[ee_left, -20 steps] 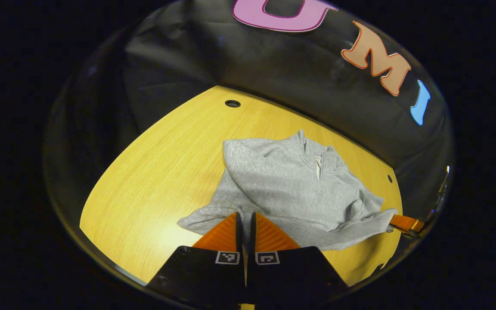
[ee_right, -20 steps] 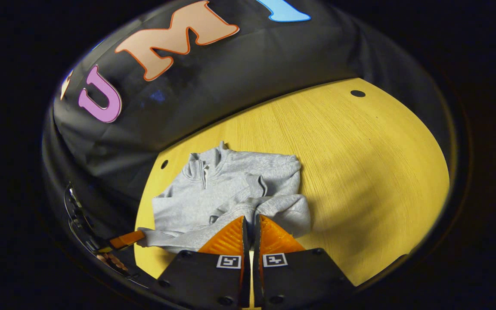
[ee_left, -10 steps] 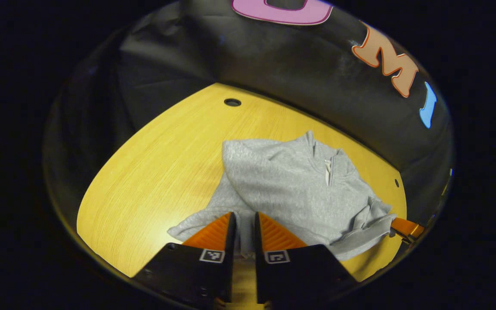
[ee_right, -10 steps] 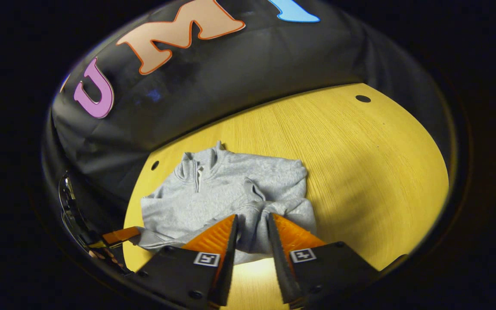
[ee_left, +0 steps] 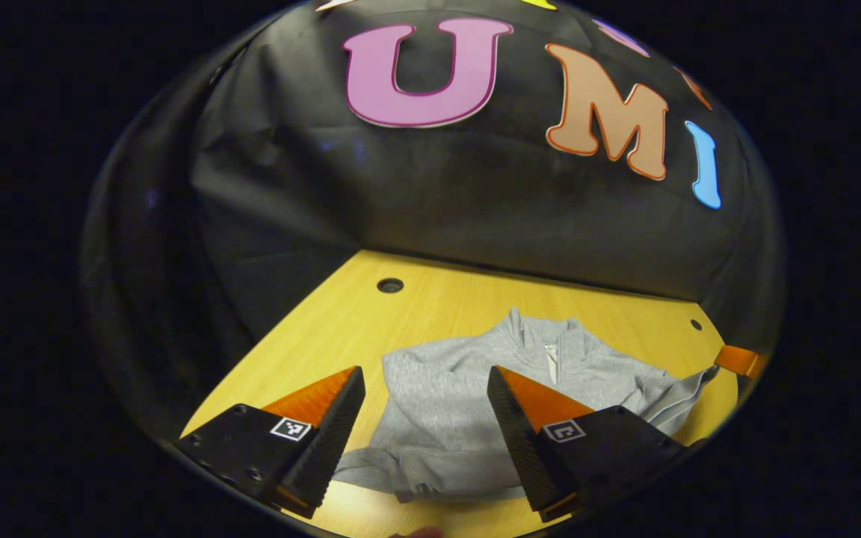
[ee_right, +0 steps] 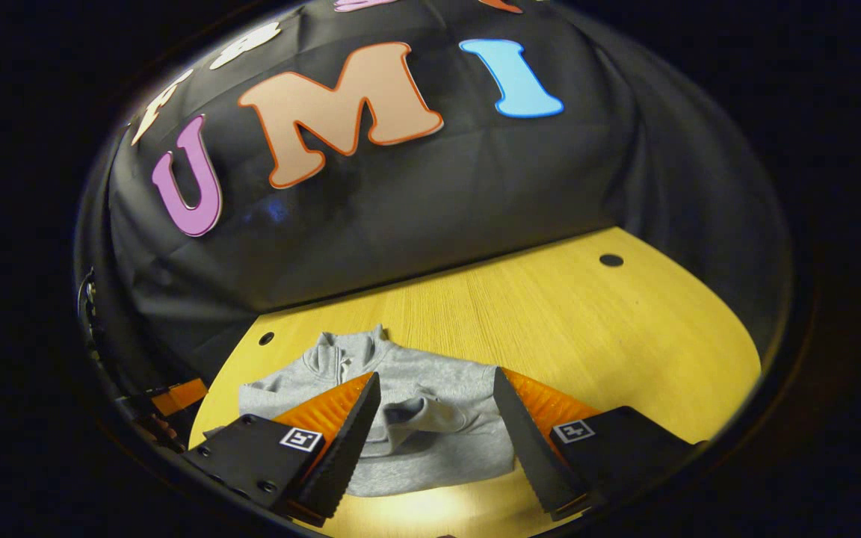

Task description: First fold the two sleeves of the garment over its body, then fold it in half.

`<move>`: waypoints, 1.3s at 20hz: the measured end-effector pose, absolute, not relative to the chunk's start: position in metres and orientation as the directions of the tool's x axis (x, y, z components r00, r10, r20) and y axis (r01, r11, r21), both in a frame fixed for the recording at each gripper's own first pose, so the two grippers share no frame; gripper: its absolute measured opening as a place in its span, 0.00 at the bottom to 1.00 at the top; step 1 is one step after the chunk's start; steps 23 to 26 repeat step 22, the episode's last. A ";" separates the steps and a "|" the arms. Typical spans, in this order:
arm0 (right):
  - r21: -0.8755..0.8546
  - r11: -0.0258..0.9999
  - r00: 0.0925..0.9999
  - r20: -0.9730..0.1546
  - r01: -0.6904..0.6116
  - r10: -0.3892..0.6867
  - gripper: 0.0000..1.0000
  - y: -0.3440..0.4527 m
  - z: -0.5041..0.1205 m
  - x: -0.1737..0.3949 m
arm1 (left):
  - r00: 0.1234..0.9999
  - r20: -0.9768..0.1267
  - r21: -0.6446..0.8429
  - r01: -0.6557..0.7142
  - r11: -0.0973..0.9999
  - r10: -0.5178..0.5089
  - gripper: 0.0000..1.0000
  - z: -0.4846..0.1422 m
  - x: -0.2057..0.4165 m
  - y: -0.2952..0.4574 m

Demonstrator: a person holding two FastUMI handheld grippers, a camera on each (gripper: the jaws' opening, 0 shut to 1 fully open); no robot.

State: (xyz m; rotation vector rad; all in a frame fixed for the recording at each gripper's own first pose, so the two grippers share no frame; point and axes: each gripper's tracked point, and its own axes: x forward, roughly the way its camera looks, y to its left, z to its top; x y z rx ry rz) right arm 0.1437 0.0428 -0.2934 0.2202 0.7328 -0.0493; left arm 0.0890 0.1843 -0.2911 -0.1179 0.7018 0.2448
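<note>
Both grippers hang with fingers spread, holding nothing: the left gripper (ee_left: 424, 400) and the right gripper (ee_right: 436, 407) each frame the grey zip-neck pullover (ee_left: 475, 396) lying just beyond on the wooden table (ee_right: 587, 329). Sleeves appear folded over its body (some bunching); next, judging so, regrasp the hem for halving.

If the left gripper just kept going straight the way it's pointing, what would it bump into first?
Most likely the grey sweatshirt, which lies on the table between the open fingers of the left gripper. Depth is hard to judge; aimed higher, it would pass over the collar toward the black cloth wall.
</note>
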 end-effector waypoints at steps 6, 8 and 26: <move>0.016 1.000 0.871 -0.491 -0.006 0.013 0.96 0.041 -0.227 0.143 | 0.850 -0.456 0.152 -0.218 0.964 0.264 0.95 -0.215 0.087 0.185; -0.024 0.999 0.892 -0.452 -0.030 0.016 0.96 0.041 -0.210 0.140 | 0.868 -0.415 0.168 -0.223 0.960 0.274 0.95 -0.192 0.077 0.186; 0.005 1.000 0.946 -0.323 0.003 -0.001 0.96 0.030 -0.159 0.124 | 0.896 -0.304 0.176 -0.282 0.943 0.325 0.96 -0.146 0.058 0.191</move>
